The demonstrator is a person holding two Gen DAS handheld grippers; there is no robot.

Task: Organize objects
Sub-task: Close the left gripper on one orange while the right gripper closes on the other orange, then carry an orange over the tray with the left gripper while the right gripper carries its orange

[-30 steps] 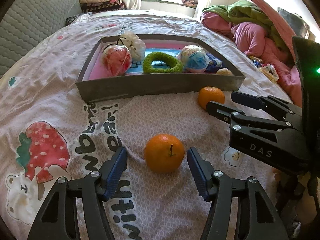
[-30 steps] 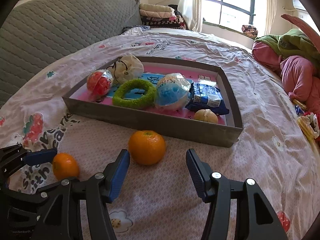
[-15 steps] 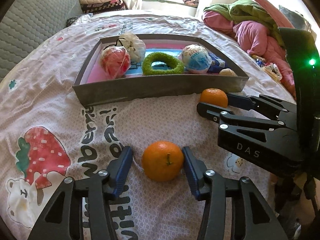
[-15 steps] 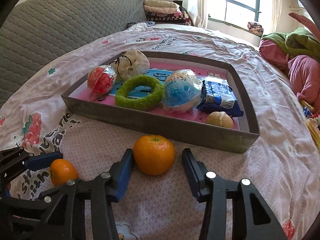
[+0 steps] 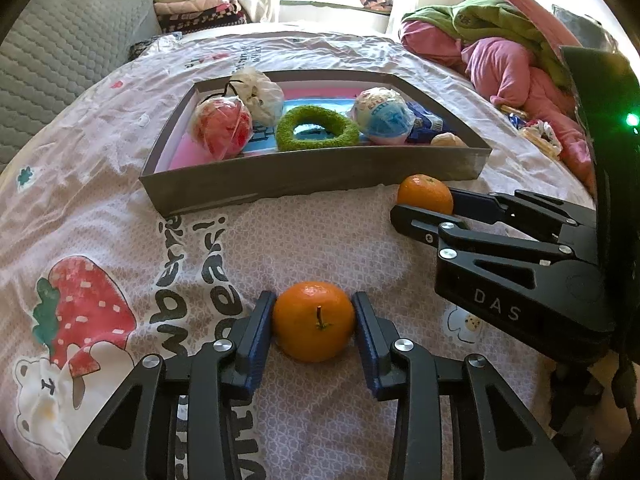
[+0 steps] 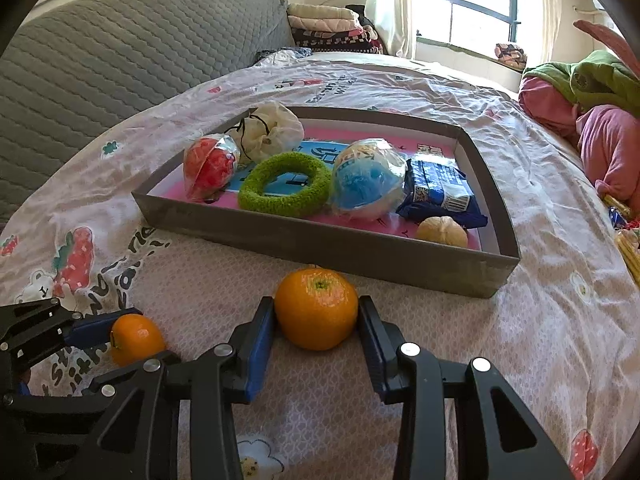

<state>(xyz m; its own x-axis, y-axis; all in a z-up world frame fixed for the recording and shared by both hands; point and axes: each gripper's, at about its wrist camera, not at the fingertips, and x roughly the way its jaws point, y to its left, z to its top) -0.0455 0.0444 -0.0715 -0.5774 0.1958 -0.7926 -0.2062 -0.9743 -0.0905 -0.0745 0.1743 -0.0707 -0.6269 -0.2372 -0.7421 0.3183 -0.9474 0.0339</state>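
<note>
Two oranges lie on the bedsheet in front of a grey tray. My left gripper is shut on the near orange, its blue pads touching both sides. My right gripper is shut on the other orange, close to the tray's front wall. In the left wrist view the right gripper shows at the right around its orange. In the right wrist view the left gripper shows at the lower left with its orange.
The tray holds a red wrapped ball, a white pouch, a green ring, a blue wrapped ball, a blue packet and a pale round item. Pink and green bedding is piled at the right.
Both grippers moved forward around their oranges and closed from wide open until the pads touch the fruit. The oranges still rest on the sheet.
</note>
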